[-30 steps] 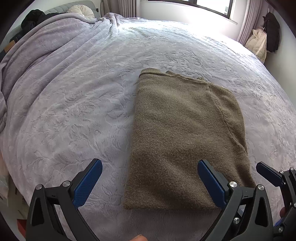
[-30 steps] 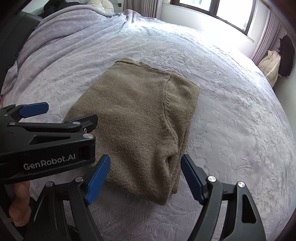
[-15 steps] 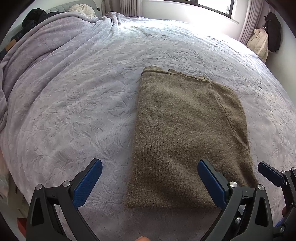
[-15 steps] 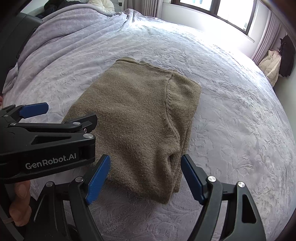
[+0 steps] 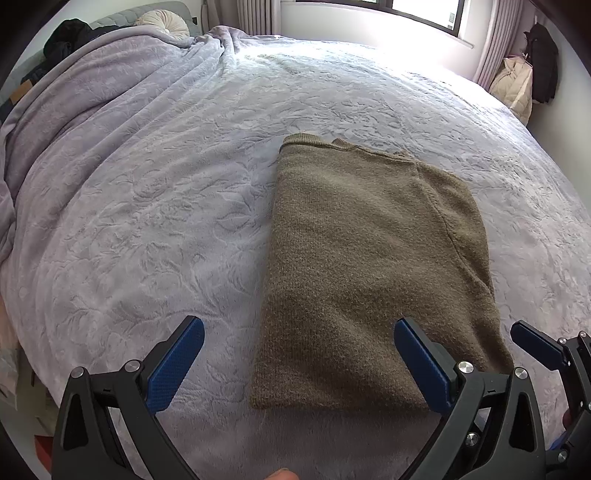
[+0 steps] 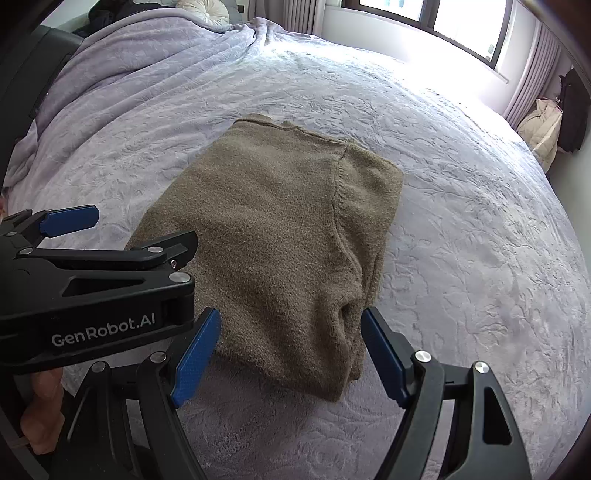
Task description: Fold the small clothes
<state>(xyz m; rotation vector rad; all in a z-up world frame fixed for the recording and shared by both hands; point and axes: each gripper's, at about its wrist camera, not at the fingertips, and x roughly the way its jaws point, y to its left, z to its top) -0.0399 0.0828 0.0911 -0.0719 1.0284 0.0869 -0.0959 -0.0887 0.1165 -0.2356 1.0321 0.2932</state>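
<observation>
An olive-brown knit sweater lies folded into a flat rectangle on the lilac bed cover; it also shows in the right wrist view. My left gripper is open and empty, hovering over the sweater's near left corner. My right gripper is open and empty, hovering over the sweater's near right corner. The left gripper's body shows at the left of the right wrist view. A blue fingertip of the right gripper shows at the right edge of the left wrist view.
The bed cover stretches wide around the sweater. A bunched blanket and a round cushion lie at the far left. A window, curtains and hanging coats stand beyond the bed's far side.
Both grippers have drawn back and risen slightly from the sweater's near edge, staying open. The sweater has not moved.
</observation>
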